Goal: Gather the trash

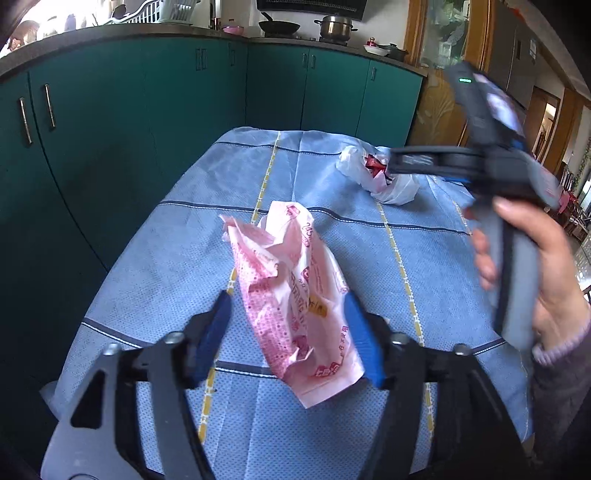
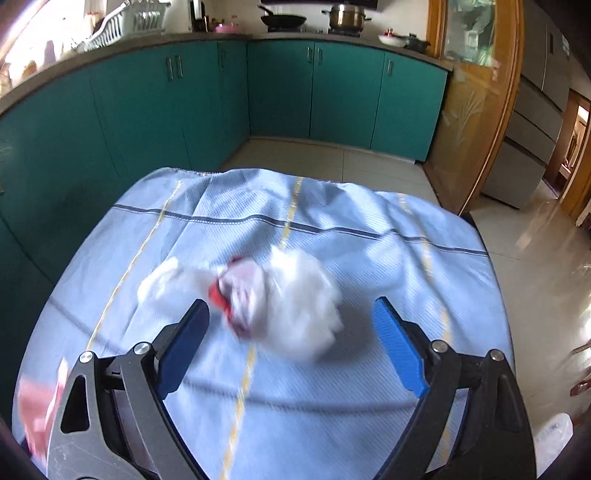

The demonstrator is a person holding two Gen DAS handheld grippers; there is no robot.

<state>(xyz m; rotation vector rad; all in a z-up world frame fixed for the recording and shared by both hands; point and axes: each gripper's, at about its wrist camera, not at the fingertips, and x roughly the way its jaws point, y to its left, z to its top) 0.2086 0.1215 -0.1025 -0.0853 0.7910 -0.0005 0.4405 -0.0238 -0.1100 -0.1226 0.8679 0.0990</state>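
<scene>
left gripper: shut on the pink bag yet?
Not shut. The left gripper is open: its blue fingers stand apart either side of the crumpled pink bag lying on the tablecloth.

Left wrist view looks low along the blue checked tablecloth (image 1: 332, 229) toward teal kitchen cabinets (image 1: 147, 110); right wrist view, higher, faces likewise. Both share the cloth's far edge and crumpled white plastic bag (image 2: 295, 306).

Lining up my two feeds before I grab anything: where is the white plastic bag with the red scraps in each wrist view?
Left wrist: white plastic bag lies upper right, far on the blue tablecloth.
Right wrist: the bag lies centre, just ahead of the open right gripper.
Shared landmark: steel pot on the counter.
</scene>
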